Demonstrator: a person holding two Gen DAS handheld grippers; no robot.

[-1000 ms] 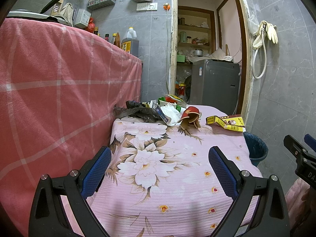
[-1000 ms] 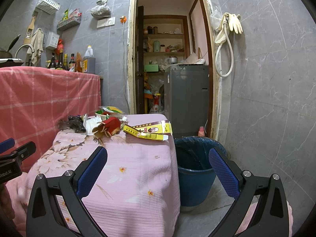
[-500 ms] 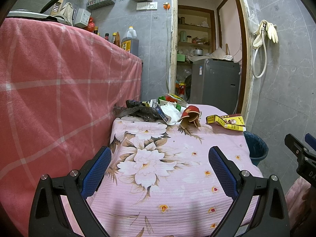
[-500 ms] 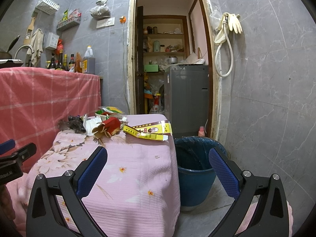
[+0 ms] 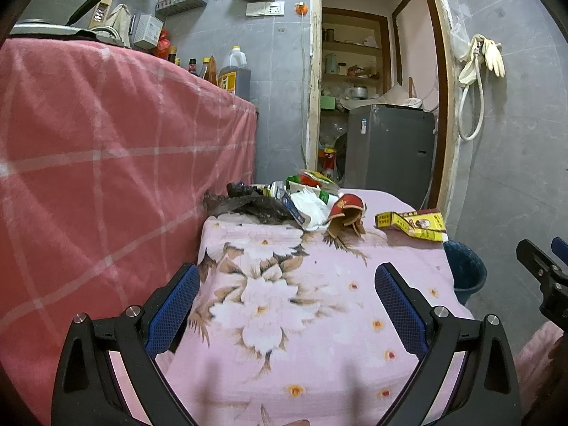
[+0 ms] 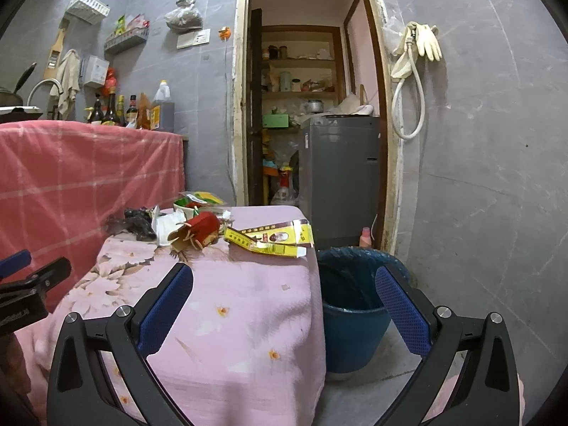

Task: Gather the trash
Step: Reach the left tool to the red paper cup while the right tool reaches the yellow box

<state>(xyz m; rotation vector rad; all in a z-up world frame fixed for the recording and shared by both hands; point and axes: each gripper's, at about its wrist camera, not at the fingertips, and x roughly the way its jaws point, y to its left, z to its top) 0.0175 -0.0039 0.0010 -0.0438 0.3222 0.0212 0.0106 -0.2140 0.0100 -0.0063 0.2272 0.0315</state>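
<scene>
Trash lies at the far end of a table with a pink flowered cloth [image 5: 301, 305]: a flattened yellow carton [image 5: 411, 224] [image 6: 273, 239], a red and brown torn box [image 5: 346, 214] [image 6: 197, 230], white wrappers [image 5: 309, 207] and a black plastic bag [image 5: 248, 204] [image 6: 136, 223]. A blue bin [image 6: 355, 305] [image 5: 465, 269] stands on the floor right of the table. My left gripper [image 5: 287, 298] is open and empty above the near cloth. My right gripper [image 6: 284, 301] is open and empty, over the table's right edge and the bin.
A tall counter draped in red checked cloth [image 5: 106, 177] runs along the left with bottles [image 6: 113, 110] on top. A doorway behind the table shows a grey appliance [image 6: 340, 177]. A grey tiled wall [image 6: 479, 177] with a hanging hose closes the right side.
</scene>
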